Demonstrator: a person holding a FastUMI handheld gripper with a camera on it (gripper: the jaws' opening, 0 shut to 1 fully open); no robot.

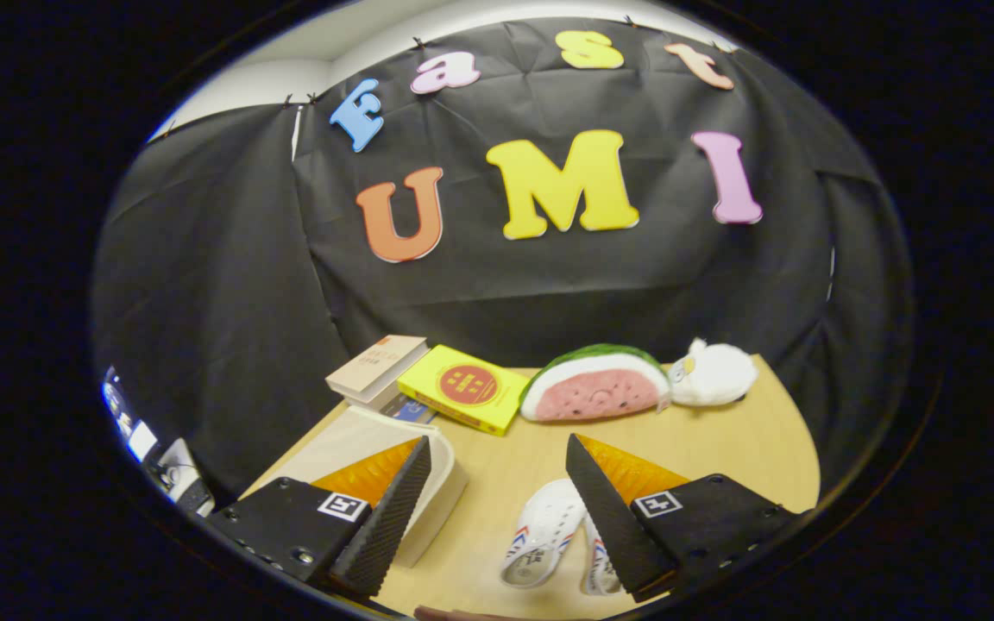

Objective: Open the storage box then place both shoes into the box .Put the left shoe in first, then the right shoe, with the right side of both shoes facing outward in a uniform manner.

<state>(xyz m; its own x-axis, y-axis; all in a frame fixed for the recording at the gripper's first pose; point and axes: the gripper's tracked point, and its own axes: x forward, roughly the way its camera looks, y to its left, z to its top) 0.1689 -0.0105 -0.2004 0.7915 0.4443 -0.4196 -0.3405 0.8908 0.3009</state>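
My claw (497, 483) is open, its two fingers spread wide with nothing between them but bare tabletop. I am holding it above the near part of a light wooden table (721, 440), looking across it toward the far edge.

The storage box (376, 448) sits at the near left of the table, a cream-coloured box partly hidden behind my left finger (389, 509); that finger overlaps its near side, and I cannot tell whether it touches the box. Whether the lid is up or down I cannot tell from here.

The two shoes (549, 535) lie close to the table's near edge, side by side and touching or nearly so. They are white with red and blue marks. One shoe lies in the gap between my fingers, nearer the right finger (613, 517); the other is mostly covered by that right finger.

Along the far edge of the table, from left to right: a small stack of books (376, 369) at the far left corner, a yellow book (462, 388) just beside them, a plush watermelon slice (596, 385) near the middle, and a white plush toy (713, 373) touching the slice's right end.
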